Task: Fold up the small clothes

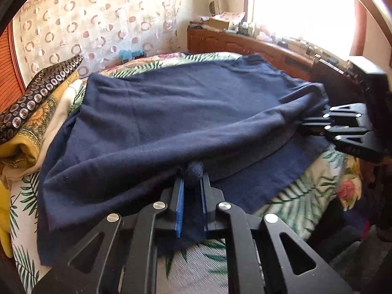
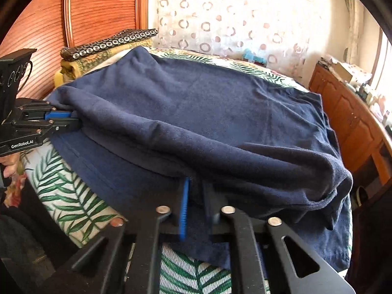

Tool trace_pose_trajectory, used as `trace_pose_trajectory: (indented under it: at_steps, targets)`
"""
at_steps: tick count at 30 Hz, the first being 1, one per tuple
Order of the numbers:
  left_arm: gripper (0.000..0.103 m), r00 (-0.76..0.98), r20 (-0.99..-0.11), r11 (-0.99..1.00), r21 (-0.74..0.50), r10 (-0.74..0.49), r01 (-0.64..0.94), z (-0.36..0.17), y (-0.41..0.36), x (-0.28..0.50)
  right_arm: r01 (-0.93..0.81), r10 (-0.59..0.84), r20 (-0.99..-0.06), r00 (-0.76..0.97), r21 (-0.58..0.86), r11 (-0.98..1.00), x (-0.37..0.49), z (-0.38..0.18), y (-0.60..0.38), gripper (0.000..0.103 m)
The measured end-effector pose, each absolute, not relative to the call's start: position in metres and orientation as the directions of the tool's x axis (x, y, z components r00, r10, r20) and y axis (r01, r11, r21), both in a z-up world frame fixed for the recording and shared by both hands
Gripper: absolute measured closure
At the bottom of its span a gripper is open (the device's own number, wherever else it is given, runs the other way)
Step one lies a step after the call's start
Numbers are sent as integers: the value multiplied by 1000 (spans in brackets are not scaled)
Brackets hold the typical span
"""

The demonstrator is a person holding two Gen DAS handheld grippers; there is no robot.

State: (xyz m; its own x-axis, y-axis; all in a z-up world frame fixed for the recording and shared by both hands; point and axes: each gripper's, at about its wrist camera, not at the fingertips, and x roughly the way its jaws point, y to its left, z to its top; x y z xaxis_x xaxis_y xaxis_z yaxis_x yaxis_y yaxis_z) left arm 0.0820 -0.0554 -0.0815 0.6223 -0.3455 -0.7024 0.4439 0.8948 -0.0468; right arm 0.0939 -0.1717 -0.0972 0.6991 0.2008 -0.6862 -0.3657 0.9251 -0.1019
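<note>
A navy blue garment (image 1: 171,122) lies spread on a bed with a palm-leaf cover (image 1: 301,196). Its near part is folded over, with a raised fold running across. My left gripper (image 1: 192,178) is shut on a bunch of the navy cloth at the near edge of the fold. It also shows at the left of the right wrist view (image 2: 73,120), clamped on the fold's edge. My right gripper (image 2: 196,188) is shut on the folded navy garment (image 2: 208,122), its fingertips hidden under the cloth. It also shows at the right of the left wrist view (image 1: 308,122).
A stack of folded patterned and yellow cloth (image 1: 31,112) sits at the bed's far left, against a wooden slatted headboard (image 2: 85,12). A wooden cabinet (image 2: 348,117) with clutter runs along the right side under a bright window. A circle-patterned curtain (image 1: 98,24) hangs behind.
</note>
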Motion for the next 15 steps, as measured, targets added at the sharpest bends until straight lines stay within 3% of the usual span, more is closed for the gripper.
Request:
trace_pose_trajectory:
  at_steps: [9, 15]
  targets:
    - [88, 611, -687, 885, -103, -393, 454, -59, -45, 50, -430, 316, -688, 654, 6, 903, 54, -76, -183, 95]
    - [65, 632, -676, 902, -117, -378, 415, -58, -35, 45, -407, 288, -686, 668, -13, 913, 39, -71, -182, 86]
